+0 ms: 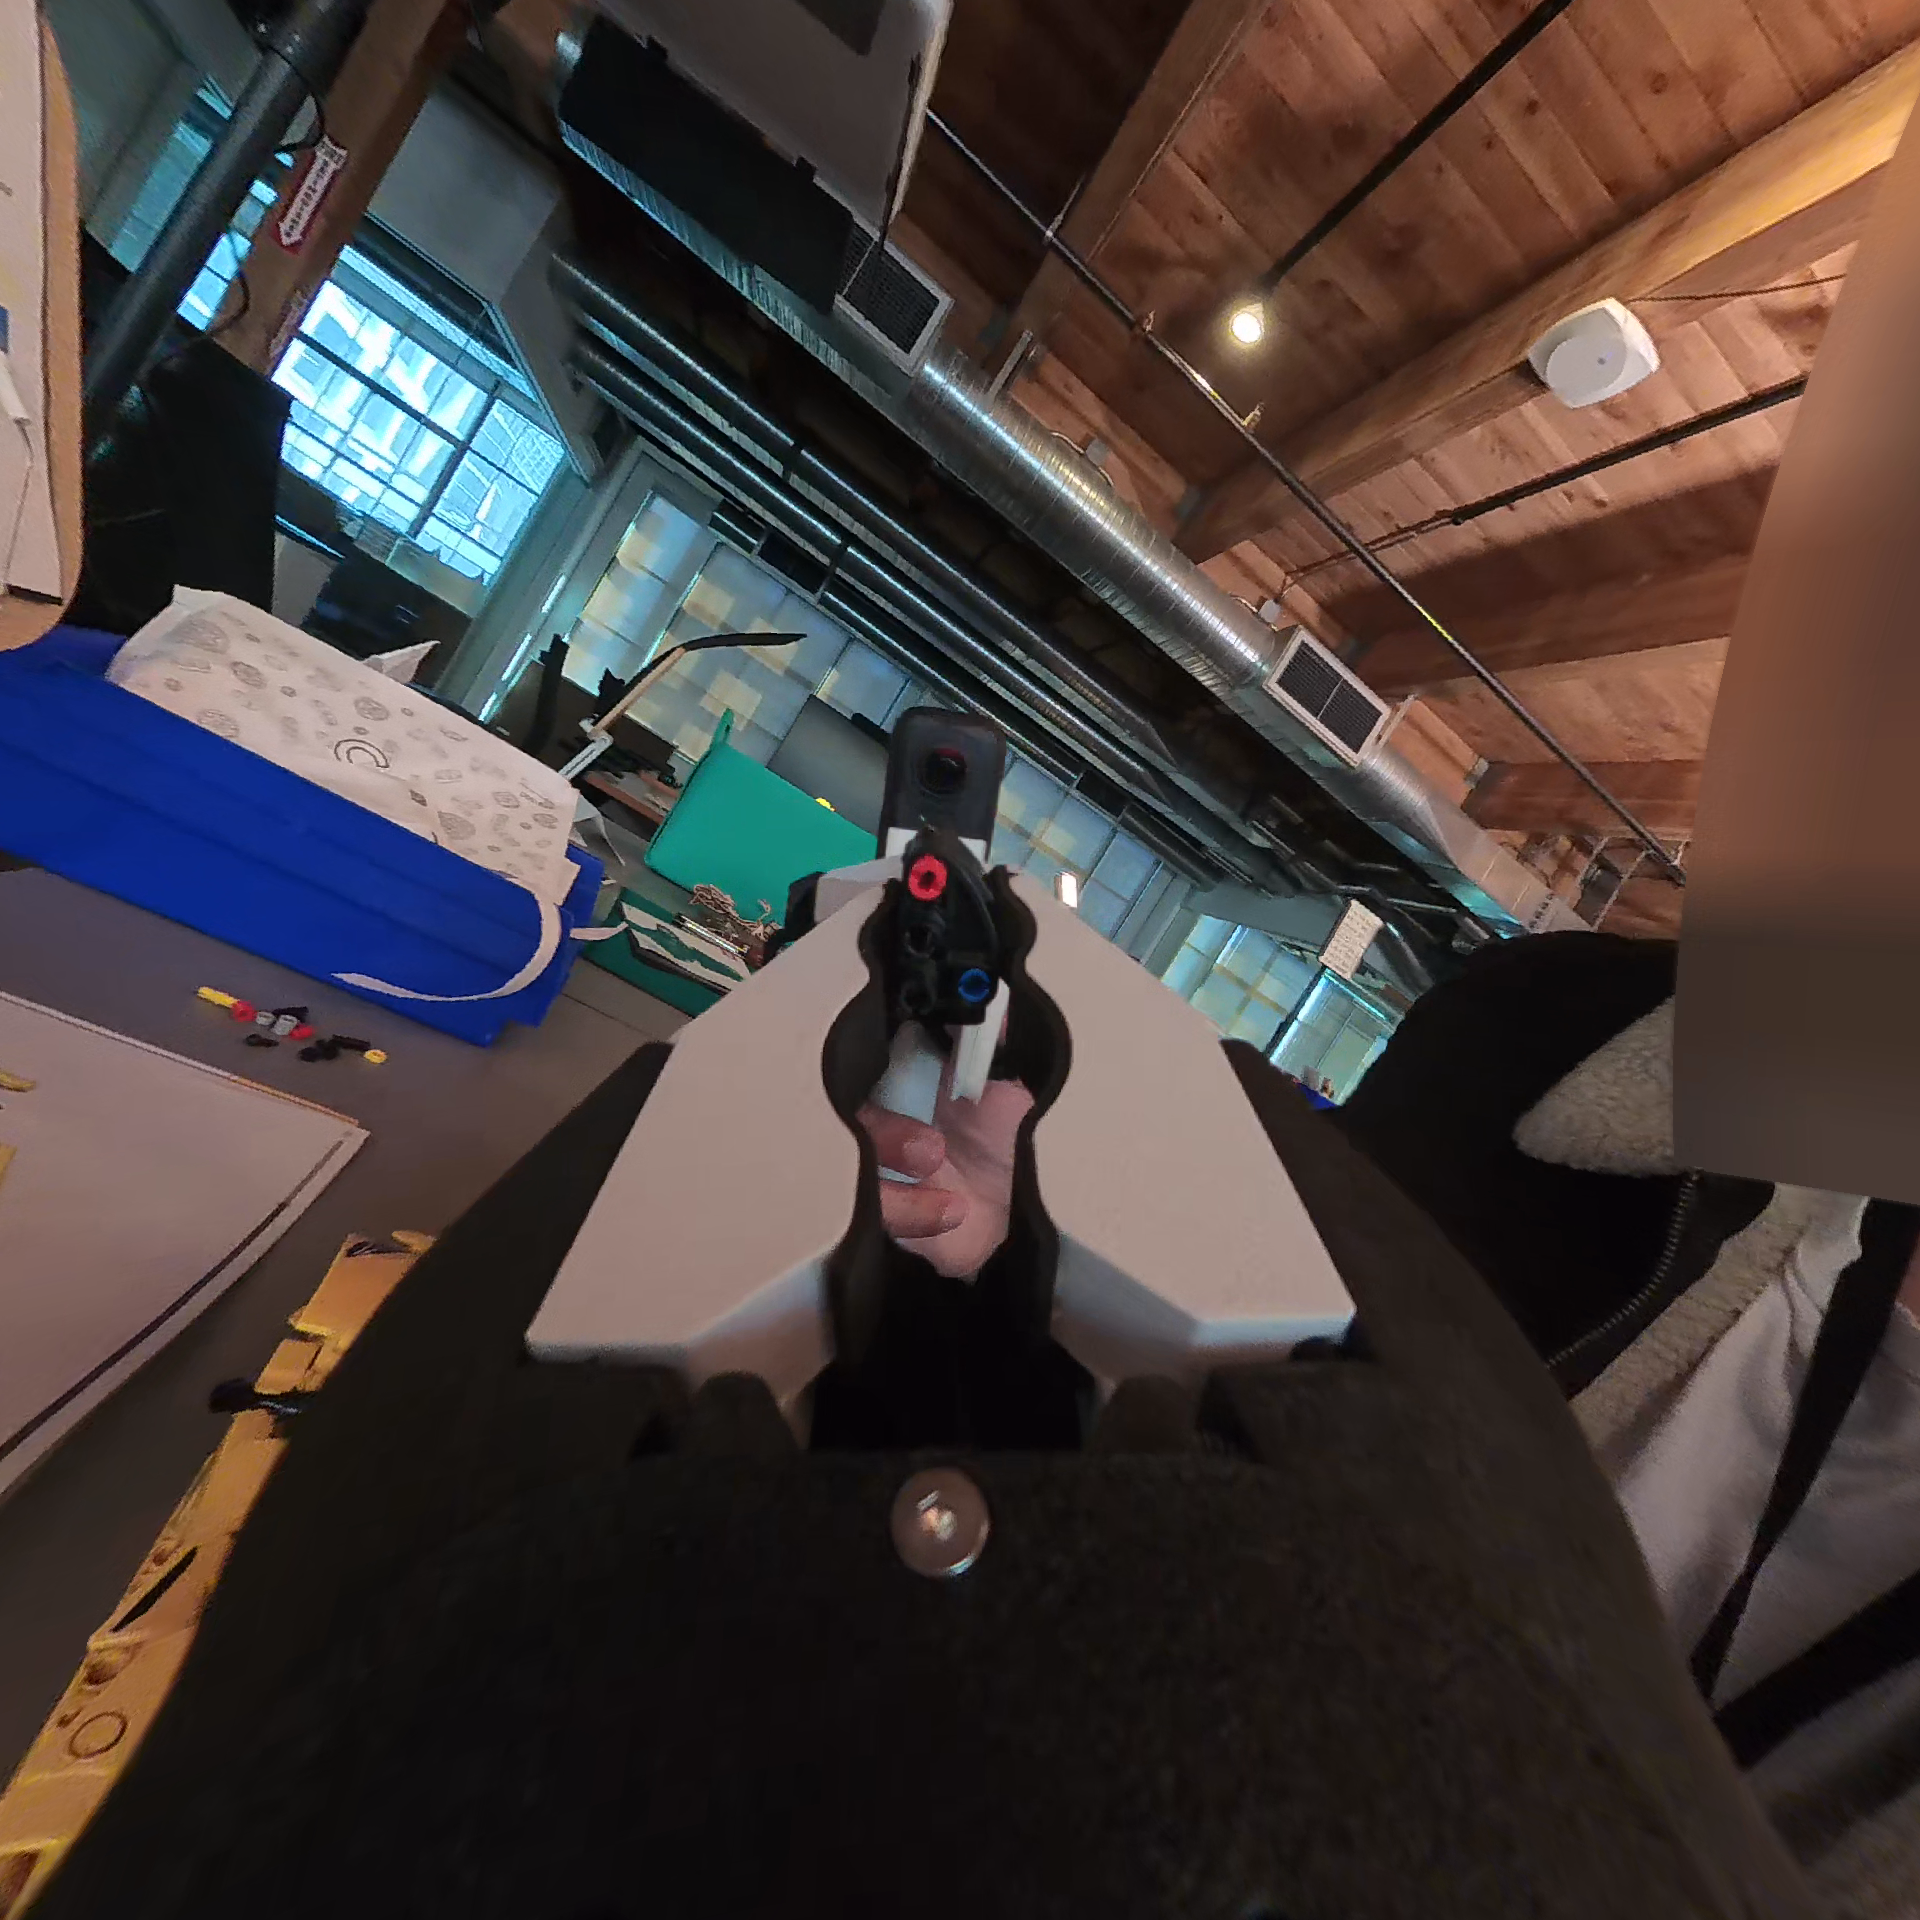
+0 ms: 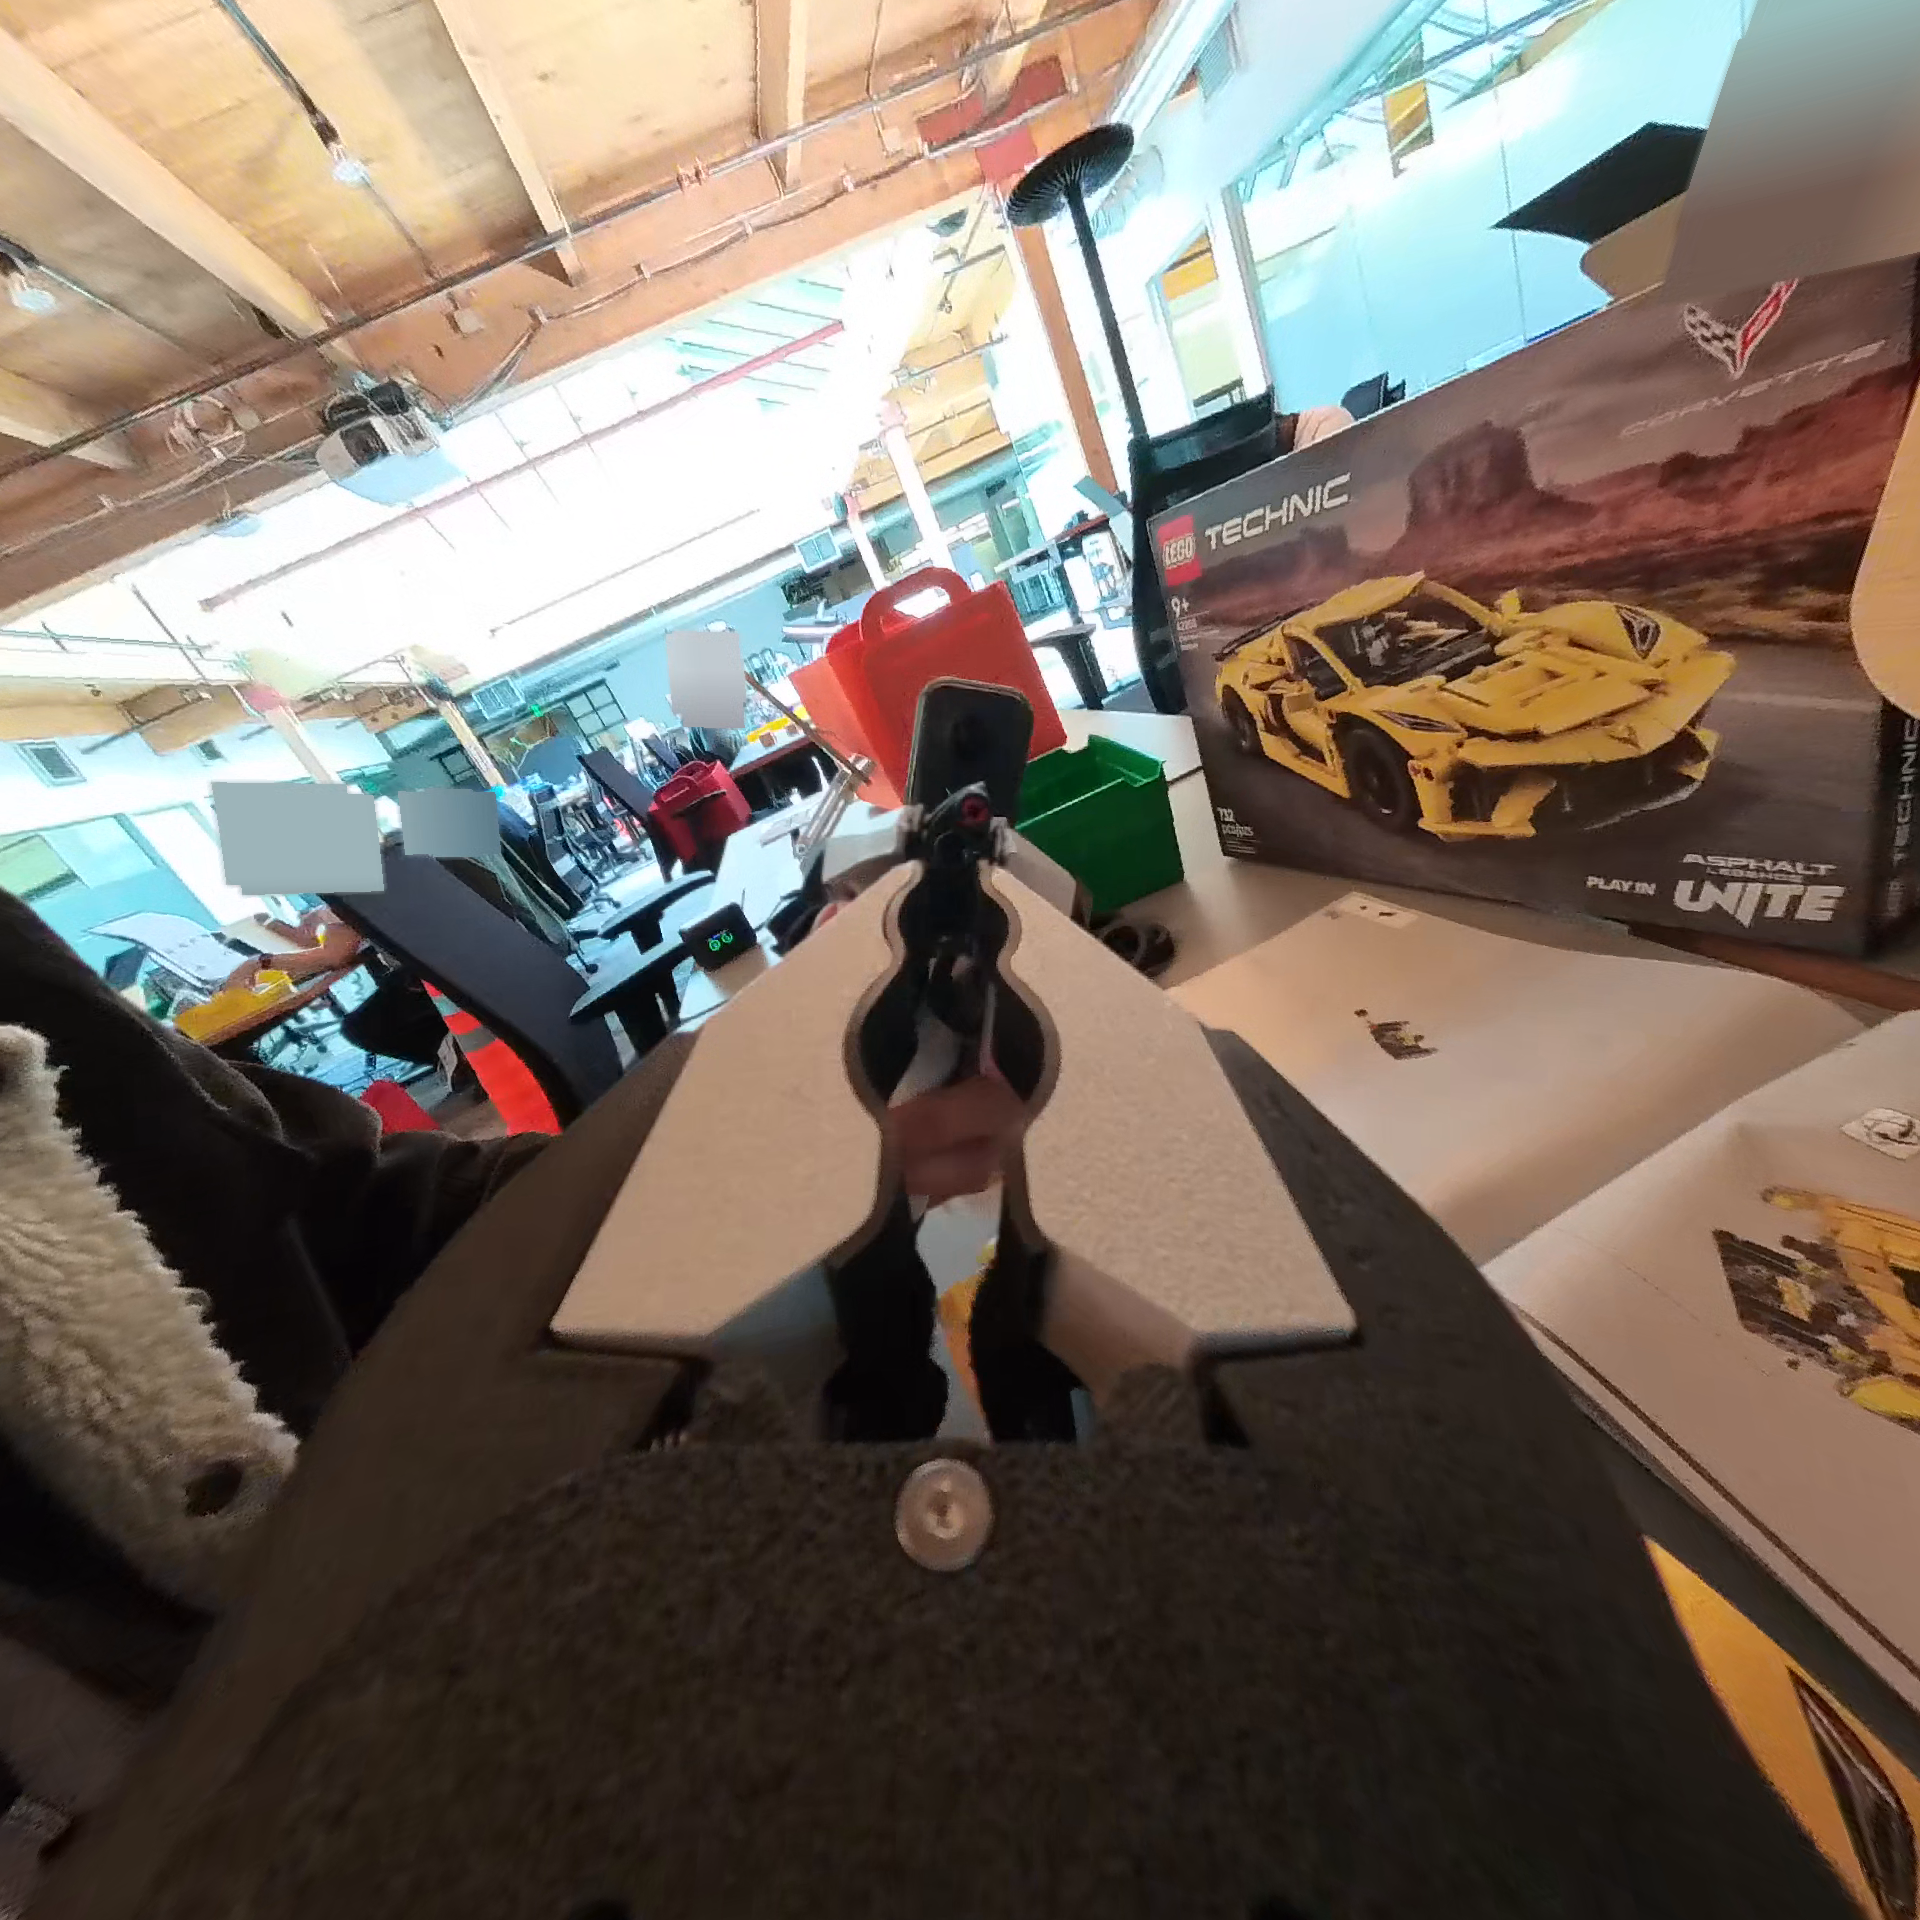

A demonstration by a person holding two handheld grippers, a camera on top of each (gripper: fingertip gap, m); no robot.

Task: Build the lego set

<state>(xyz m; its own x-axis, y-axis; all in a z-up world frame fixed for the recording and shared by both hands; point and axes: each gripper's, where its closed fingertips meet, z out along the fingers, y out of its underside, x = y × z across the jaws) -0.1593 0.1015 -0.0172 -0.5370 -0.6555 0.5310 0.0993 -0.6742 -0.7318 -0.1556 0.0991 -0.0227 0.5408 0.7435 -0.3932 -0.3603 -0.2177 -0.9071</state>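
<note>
The small loose pieces (image 1: pixel 291 1023) on the table were too tiny to identify. The set's box (image 2: pixel 1558 665) ran off the right edge. The open booklet (image 2: pixel 1766 1299) was cropped too.

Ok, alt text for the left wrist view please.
The left gripper pinches a small black lego assembly with a red pin and a blue pin, facing the right gripper close behind it. Loose lego pieces lie on the grey table near a blue bin.
</note>
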